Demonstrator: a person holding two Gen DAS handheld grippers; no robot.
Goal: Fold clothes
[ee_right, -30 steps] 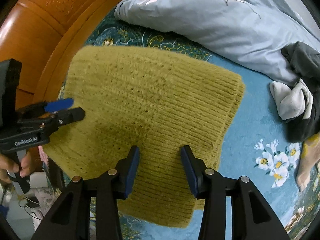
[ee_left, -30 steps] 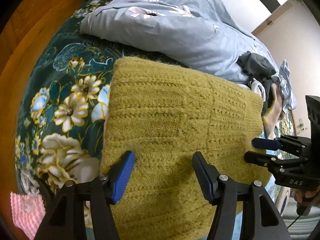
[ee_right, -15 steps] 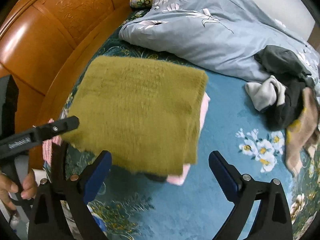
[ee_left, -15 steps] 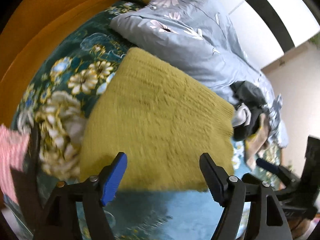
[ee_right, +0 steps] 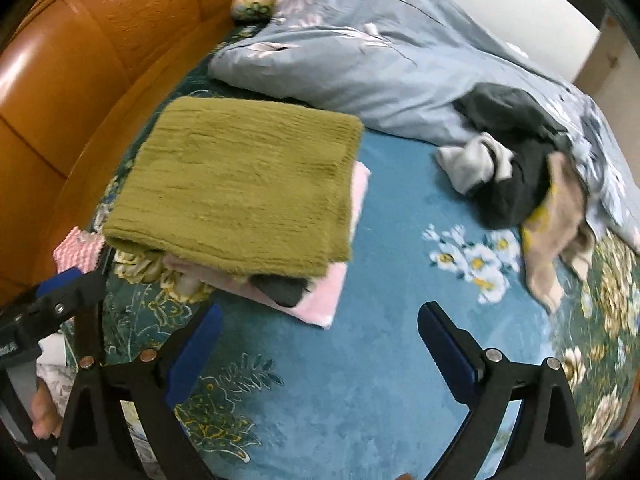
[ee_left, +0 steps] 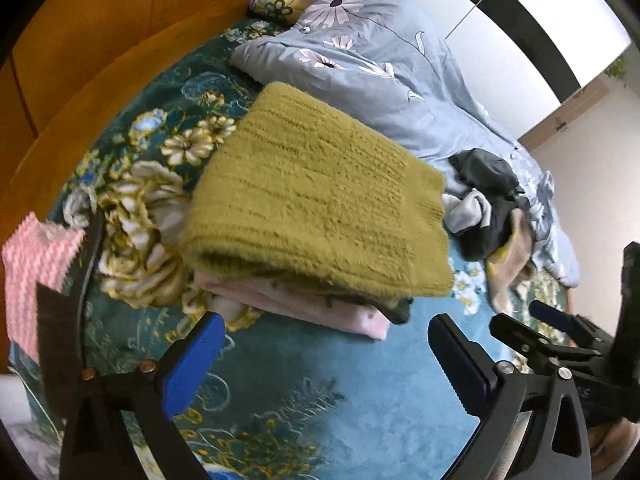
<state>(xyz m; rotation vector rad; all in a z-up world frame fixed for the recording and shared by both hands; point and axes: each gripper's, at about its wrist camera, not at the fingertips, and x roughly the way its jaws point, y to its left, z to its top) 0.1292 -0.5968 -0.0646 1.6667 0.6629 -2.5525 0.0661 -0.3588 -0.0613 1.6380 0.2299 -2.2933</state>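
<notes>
L gripper (ee_left: 324,360) sits low centre of the L wrist view, jaws spread wide, nothing between them, only bedspread (ee_left: 328,412) underneath. R gripper (ee_right: 320,344) same in the R wrist view: low centre, wide apart, empty.

Sweater (ee_left: 320,200), olive knit, folded into a rough square, lies mid-frame in the L view, slightly left of centre; in the R view it's centre-left. It rests on top of a stack: pink cloth (ee_right: 320,300) sticks out below and at its right edge, w/ a dark grey piece (ee_right: 280,290) peeking out between the two at the near edge. Both grippers are apart from the stack, not touching it.

Heap of unfolded clothes (ee_right: 516,172) (dark grey, white, tan) sits right of centre in the R view, well apart from the stack, against the grey floral duvet (ee_left: 380,64) that runs across the upper frame. Orange headboard (ee_right: 80,80) fills upper left. Pink zigzag cloth (ee_left: 36,264) at left edge of L view.

R gripper also shows at lower right of the L view; L gripper at lower left of the R view, fingers of a hand (ee_right: 42,412) below it.
</notes>
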